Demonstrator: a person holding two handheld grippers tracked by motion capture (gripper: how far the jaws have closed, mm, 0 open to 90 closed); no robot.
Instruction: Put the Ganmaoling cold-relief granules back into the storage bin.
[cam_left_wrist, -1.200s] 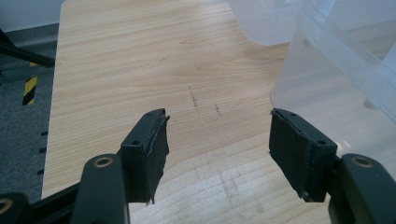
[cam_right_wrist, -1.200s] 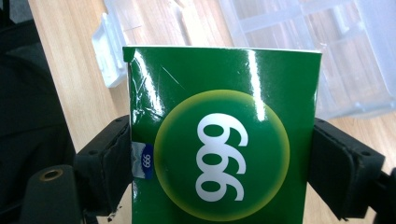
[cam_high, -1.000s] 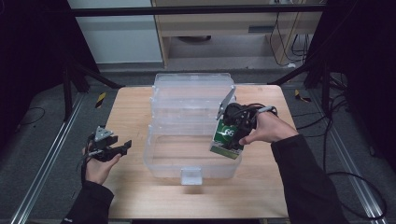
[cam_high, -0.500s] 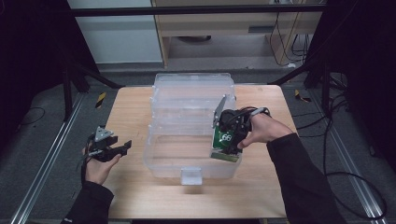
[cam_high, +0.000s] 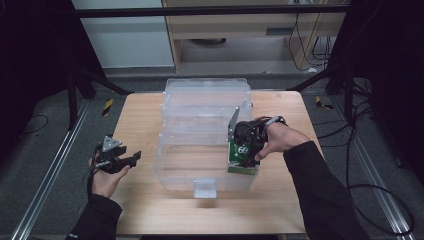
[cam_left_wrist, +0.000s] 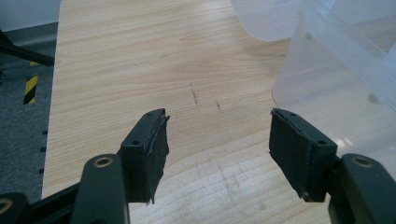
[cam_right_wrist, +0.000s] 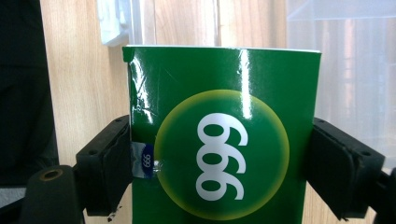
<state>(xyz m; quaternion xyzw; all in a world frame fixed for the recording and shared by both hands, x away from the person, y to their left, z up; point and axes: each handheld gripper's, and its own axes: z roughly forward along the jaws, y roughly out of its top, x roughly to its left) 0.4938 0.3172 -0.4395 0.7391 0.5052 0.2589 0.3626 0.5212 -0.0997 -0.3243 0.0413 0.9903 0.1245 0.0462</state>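
My right gripper (cam_high: 245, 150) is shut on a green box (cam_high: 242, 156) printed with "999" in a yellow circle. It holds the box at the right end of the clear plastic bin (cam_high: 172, 175), over the bin's inside. In the right gripper view the green box (cam_right_wrist: 223, 135) sits squeezed between both black pads (cam_right_wrist: 112, 163). My left gripper (cam_high: 131, 159) hovers open to the left of the bin. Its jaws stand wide apart over bare wood in the left gripper view, with the left gripper (cam_left_wrist: 217, 140) holding nothing and the bin wall (cam_left_wrist: 336, 88) at the right.
The bin's clear lid (cam_high: 207, 95) lies hinged back behind it on the wooden table (cam_high: 137, 120). A white latch (cam_high: 205, 189) sticks out at the bin's front. Grey floor, metal rails and dark stands surround the table.
The right gripper has carried the green box leftward and down, from the bin's right rim to inside its right end. The left gripper has stayed in place.
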